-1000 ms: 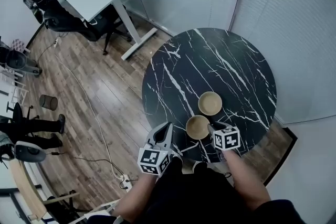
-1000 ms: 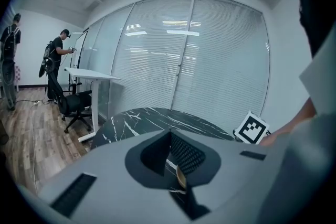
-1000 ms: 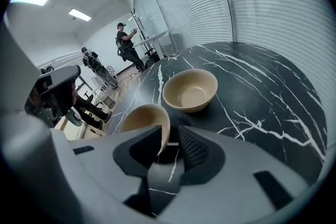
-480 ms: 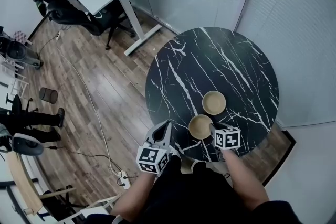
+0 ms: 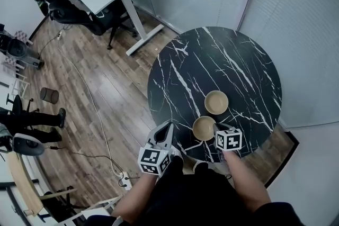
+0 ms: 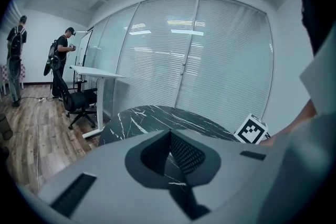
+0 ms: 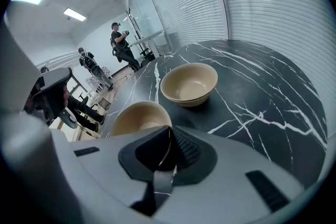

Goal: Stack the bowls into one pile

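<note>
Head view, desk: the round black desk (image 5: 212,61) carries two tan bowls, set apart and not yet piled.
Head view, bowls: the near bowl (image 5: 203,128) sits close to the desk's near edge. The far bowl (image 5: 216,102) stands just beyond it toward the desk's middle, with a narrow gap between them.
Head view, right hand-held gripper (image 5: 214,127): its tips are at the near bowl's near rim.
Head view, left hand-held gripper (image 5: 168,127): it hangs at the desk's near edge, beside the near bowl, and touches nothing.
Left gripper view, jaws: they are together with nothing between them. The desk lies ahead, and no bowl shows here.
Right gripper view, jaws: they have just been closing and are drawn almost together on the near bowl's near rim. The thin wall shows as a pale line between the pads.
Right gripper view, far bowl: it stands upright and empty beyond the near bowl.
Step in hand: the grasp on the near bowl looks made. The bowl seems to rest on the desk, so the lift has not yet begun.
Next move calls for: raising the near bowl clear of the far bowl's rim, carrying it across and holding it level. It then has to go down centred inside the far bowl before the jaws open.
Watch for: a one-sided rim pinch, which may let the bowl tip.
</note>
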